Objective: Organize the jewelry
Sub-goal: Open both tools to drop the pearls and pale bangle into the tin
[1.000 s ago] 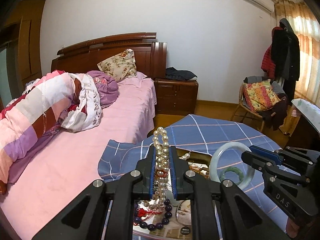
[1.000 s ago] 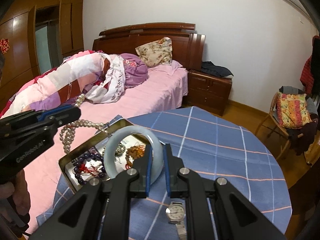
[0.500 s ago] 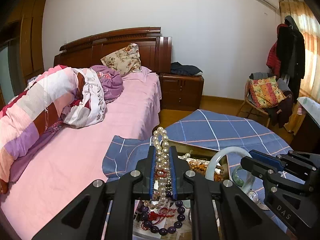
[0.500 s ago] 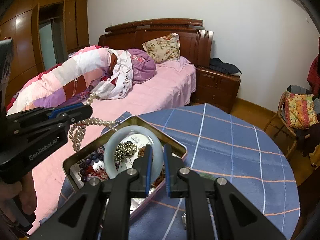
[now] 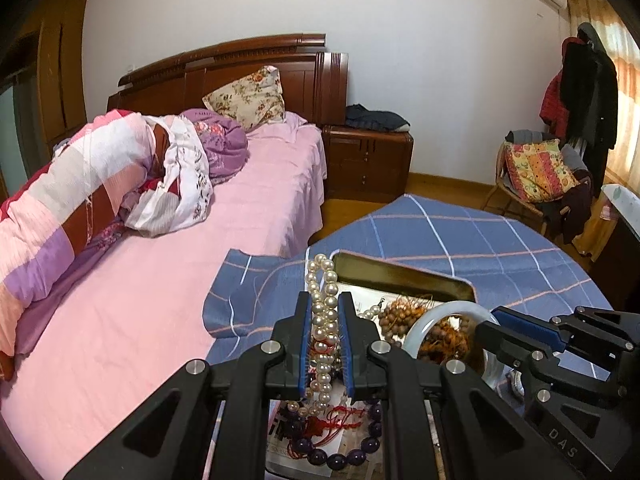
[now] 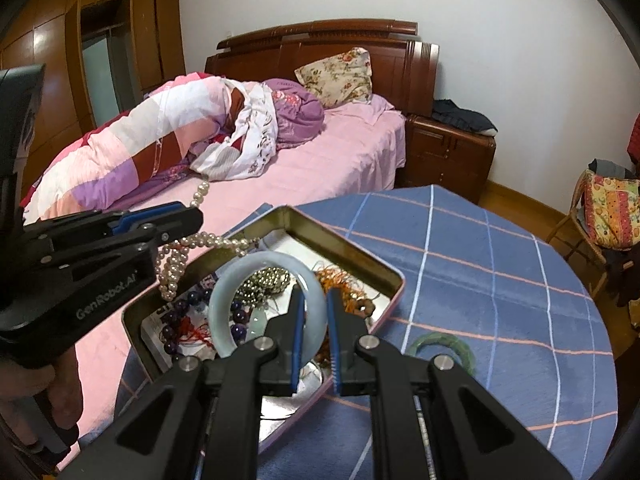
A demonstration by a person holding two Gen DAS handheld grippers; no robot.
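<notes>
My left gripper (image 5: 324,312) is shut on a white pearl necklace (image 5: 325,320), which hangs in loops over the near left corner of an open metal tin (image 6: 352,252). It also shows in the right wrist view (image 6: 176,220) with the pearls (image 6: 176,264) dangling. My right gripper (image 6: 314,312) is shut on a pale jade bangle (image 6: 240,284), held upright over the tin. The bangle also shows in the left wrist view (image 5: 452,310). The tin holds dark purple beads (image 6: 236,320), brown beads (image 5: 404,312), metallic beads (image 6: 264,280) and red cord.
The tin sits on a round table with a blue checked cloth (image 6: 500,280). A green bangle (image 6: 444,346) lies on the cloth right of the tin. A pink bed (image 5: 160,280) stands just left of the table. A chair with clothes (image 5: 540,176) is at far right.
Both grippers have moved over the tin, which now lies directly under the bangle and the pearls. The grips on necklace and bangle are unchanged.
</notes>
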